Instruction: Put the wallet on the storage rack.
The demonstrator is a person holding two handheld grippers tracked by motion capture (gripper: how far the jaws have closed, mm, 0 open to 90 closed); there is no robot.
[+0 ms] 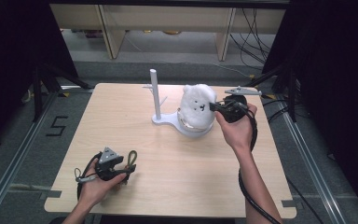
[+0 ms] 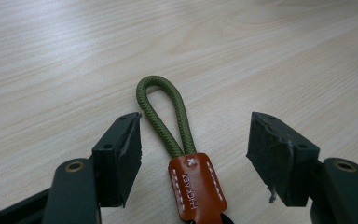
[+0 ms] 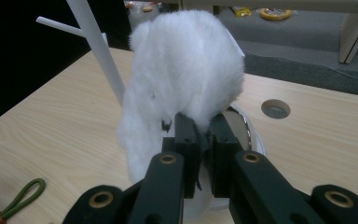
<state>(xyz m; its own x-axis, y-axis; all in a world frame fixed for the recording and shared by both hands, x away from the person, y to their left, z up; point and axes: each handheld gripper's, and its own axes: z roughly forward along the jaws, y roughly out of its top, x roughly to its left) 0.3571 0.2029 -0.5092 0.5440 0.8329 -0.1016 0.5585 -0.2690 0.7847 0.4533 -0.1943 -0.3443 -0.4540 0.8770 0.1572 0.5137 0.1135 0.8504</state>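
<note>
Nearby, white stand rises just beside fluffy white toy.

Strap: the lower end of its leather tab is cut off by the near edge of the left gripper view. Stand: base largely hidden behind the plush. Post: top cut off in the right gripper view.
</note>
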